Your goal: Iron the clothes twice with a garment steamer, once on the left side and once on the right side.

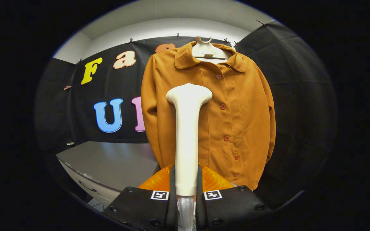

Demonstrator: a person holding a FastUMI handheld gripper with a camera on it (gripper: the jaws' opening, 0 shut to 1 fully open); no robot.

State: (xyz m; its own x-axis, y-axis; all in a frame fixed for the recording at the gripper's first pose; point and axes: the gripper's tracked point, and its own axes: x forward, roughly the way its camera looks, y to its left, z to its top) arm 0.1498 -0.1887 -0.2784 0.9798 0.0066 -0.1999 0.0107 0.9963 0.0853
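Tongs (186,192) clamp white steamer (187,128) before jacket (233,112).

Your white garment steamer (187,134) stands upright between the fingers of the gripper (186,195), which press on its handle from both sides, its wide head at the top. Beyond it you see the mustard-brown shirt (233,109), buttoned down the front and hanging straight on a pale hanger (207,49).
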